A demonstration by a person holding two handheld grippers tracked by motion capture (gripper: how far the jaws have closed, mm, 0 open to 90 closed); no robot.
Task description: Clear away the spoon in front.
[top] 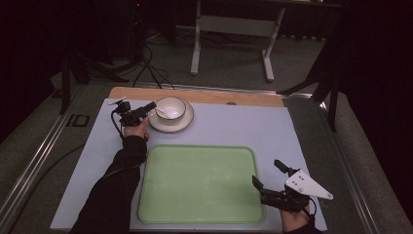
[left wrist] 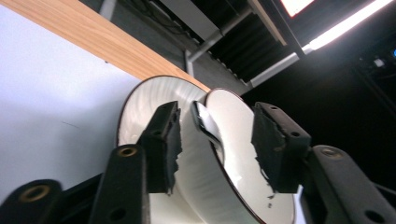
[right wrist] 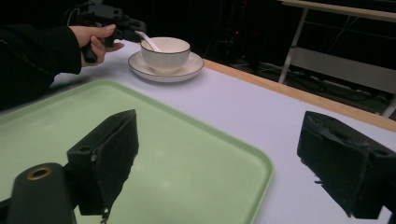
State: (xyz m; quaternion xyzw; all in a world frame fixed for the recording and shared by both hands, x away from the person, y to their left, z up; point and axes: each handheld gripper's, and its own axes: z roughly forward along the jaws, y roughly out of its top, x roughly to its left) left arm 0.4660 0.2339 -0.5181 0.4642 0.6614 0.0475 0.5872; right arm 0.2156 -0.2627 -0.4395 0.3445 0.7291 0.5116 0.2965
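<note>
Bowl [top: 170, 108] and saucer [top: 170, 123] stand at the far left of the worktop [top: 253, 127], just beyond the far edge of the green tray [top: 199, 183]. We find the bowl white with a dark rim, sitting upright in the middle of the saucer. A white spoon [top: 168, 113] lies inside it, the handle leaning out toward the left.

We note the left tongs [top: 153, 105] at the left side of the bowl, held level by the left hand [top: 137, 128], whose dark sleeve comes in from the near edge. In the left gripper view, the bowl's rim [left wrist: 219, 140] and the spoon handle [left wrist: 205, 123] lie between the two black jaws. The pads [left wrist: 172, 144] stand clear on either side, with a visible gap to the rim. We record these tongs as partly open and gripping nothing.

We find the right tongs [top: 265, 179] at the near right, over the near right corner of the tray, well apart from the bowl. Their jaws stand wide, with nothing between them. In the right gripper view, the tray's corner and bare worktop lie below them, and the bowl, saucer and left hand show far off at the upper left.
</note>
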